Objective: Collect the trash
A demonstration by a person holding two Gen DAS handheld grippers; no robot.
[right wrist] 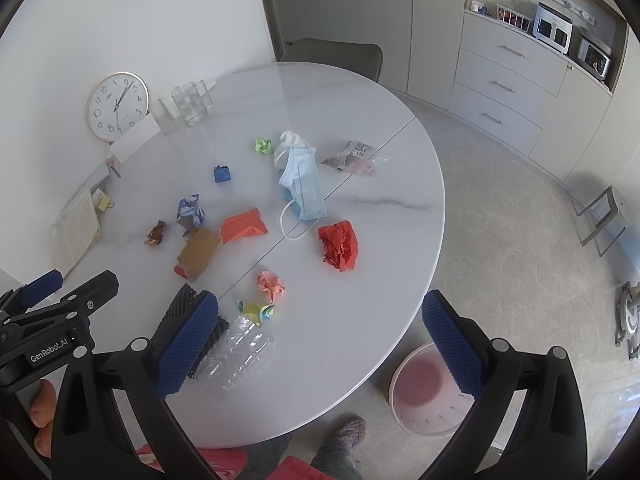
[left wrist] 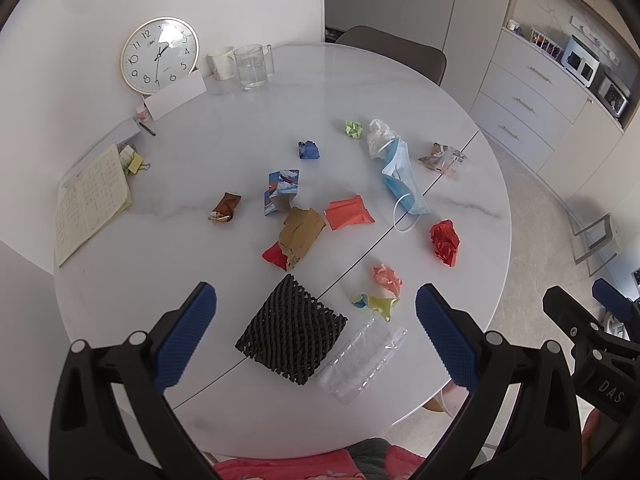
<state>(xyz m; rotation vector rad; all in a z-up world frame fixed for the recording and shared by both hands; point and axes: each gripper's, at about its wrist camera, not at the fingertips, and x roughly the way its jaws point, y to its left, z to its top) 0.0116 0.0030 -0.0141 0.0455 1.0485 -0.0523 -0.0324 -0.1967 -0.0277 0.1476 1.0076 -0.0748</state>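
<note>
Trash lies scattered over a round white table [left wrist: 248,92]. Nearest are a black foam net [left wrist: 292,342], a crushed clear plastic bottle [left wrist: 362,360] and a yellow crumpled paper [left wrist: 378,304]. Further off lie a pink paper ball [left wrist: 387,276], a red paper ball [left wrist: 445,242], a blue face mask [left wrist: 400,178] and a brown paper [left wrist: 300,234]. My left gripper [left wrist: 316,312] hovers open above the net, holding nothing. My right gripper [right wrist: 320,320] is open over the table's near edge, with the bottle [right wrist: 238,354] by its left finger. A pink bin [right wrist: 426,392] stands on the floor below.
A wall clock [left wrist: 159,55], a mug [left wrist: 222,62] and a glass jug [left wrist: 252,66] stand at the back left, with a notebook [left wrist: 90,202] beside them. A grey chair [left wrist: 394,54] faces the far side. Cabinets [right wrist: 504,88] line the right wall. A person's foot [right wrist: 346,434] is under the table.
</note>
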